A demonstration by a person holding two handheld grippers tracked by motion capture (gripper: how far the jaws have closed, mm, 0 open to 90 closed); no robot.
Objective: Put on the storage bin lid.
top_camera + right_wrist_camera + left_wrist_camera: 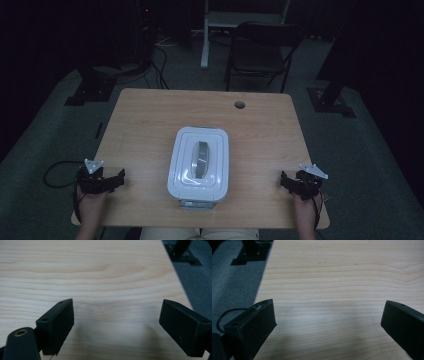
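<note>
White lidded container (199,164), grey handle on top, sits mid-worktop (150,120) in the high view. In the gripper views we see bare wood between our left hand-held gripper (328,320) and right hand-held gripper (117,317), both spread wide.

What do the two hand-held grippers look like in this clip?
Both are black, each with two blocky jaws. The left hand-held gripper and the right hand-held gripper each carry a grey three-cornered plate on top. A black cable trails from each. The forearms are bare, no sleeves.
</note>
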